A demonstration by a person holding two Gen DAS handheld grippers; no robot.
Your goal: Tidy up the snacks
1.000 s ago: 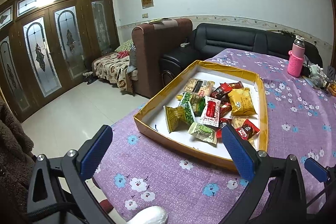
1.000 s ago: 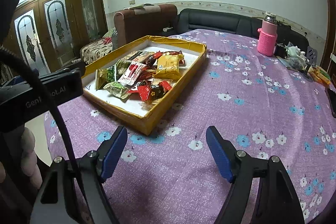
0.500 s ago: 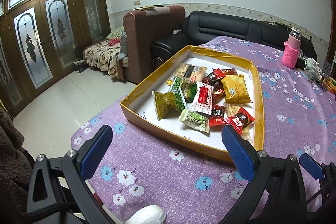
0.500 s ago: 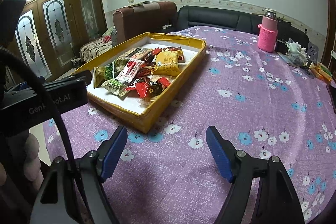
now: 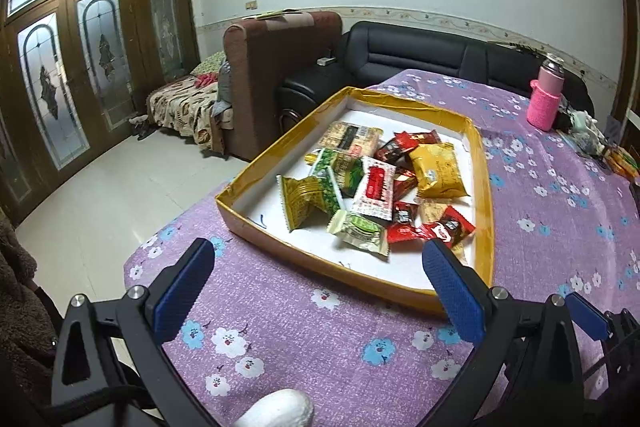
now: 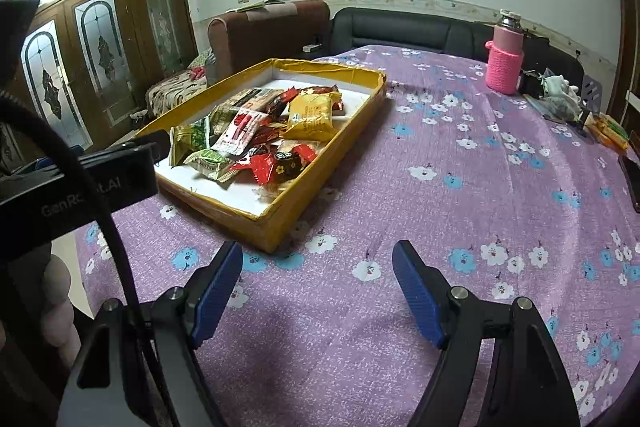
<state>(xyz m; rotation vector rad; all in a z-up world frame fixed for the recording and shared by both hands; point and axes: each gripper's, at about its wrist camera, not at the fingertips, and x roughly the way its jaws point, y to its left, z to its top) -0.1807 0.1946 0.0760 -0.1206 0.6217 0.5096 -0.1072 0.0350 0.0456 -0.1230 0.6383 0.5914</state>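
Note:
A shallow yellow-rimmed tray (image 5: 482, 187) (image 6: 280, 215) with a white floor lies on the purple flowered tablecloth. In it is a heap of several wrapped snacks: a yellow pack (image 5: 438, 171) (image 6: 310, 117), green packs (image 5: 310, 197), a red-and-white pack (image 5: 374, 189) and red candies (image 5: 440, 227). My left gripper (image 5: 316, 261) hovers open over the cloth just short of the tray's near rim, nothing between its blue pads. The right gripper (image 6: 318, 261) is open too, empty, above the cloth to the right of the tray's near corner.
A pink-sleeved bottle (image 5: 546, 97) (image 6: 505, 59) stands at the table's far right beside small clutter (image 6: 560, 95). A dark phone (image 6: 632, 175) lies at the right edge. Sofas (image 5: 420, 59) sit behind the table; tiled floor drops off to the left.
The left wrist view has tilted down and shifted, so the tray sits lower and more central than before. Both grippers stay open. The right view barely differs.

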